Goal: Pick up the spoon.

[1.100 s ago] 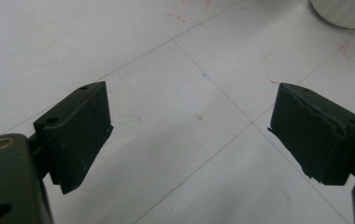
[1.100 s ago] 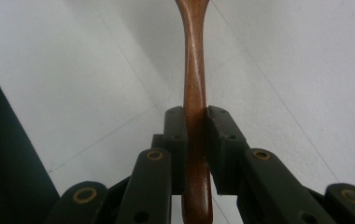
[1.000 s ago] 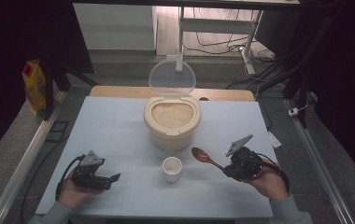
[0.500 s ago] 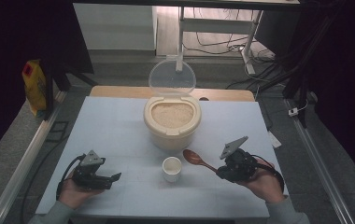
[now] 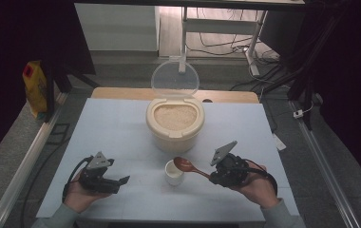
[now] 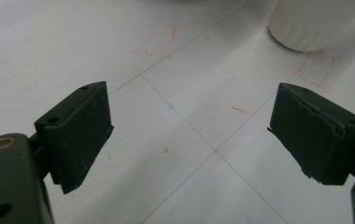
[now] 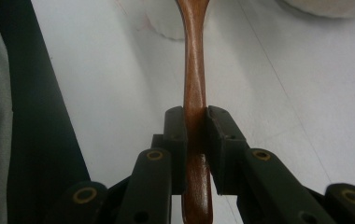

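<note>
A cream rice container full of rice stands mid-table with its clear lid raised. In front of it sits a small white cup. My right gripper is shut on the handle of a brown wooden spoon, whose bowl hovers over the cup's right rim. In the right gripper view the spoon handle runs up between the pressed jaws of the gripper. My left gripper rests low at the front left, open and holding nothing. The left gripper view has its pads wide apart, the cup's base ahead.
The white table top has red pencil marks near the cup. A yellow bottle stands on the floor off the left edge. Metal rails run along both sides of the table. A cable trails from each gripper.
My right gripper has carried the spoon leftward, bringing its bowl from right of the cup to over the cup's rim. The left gripper has stayed put.
</note>
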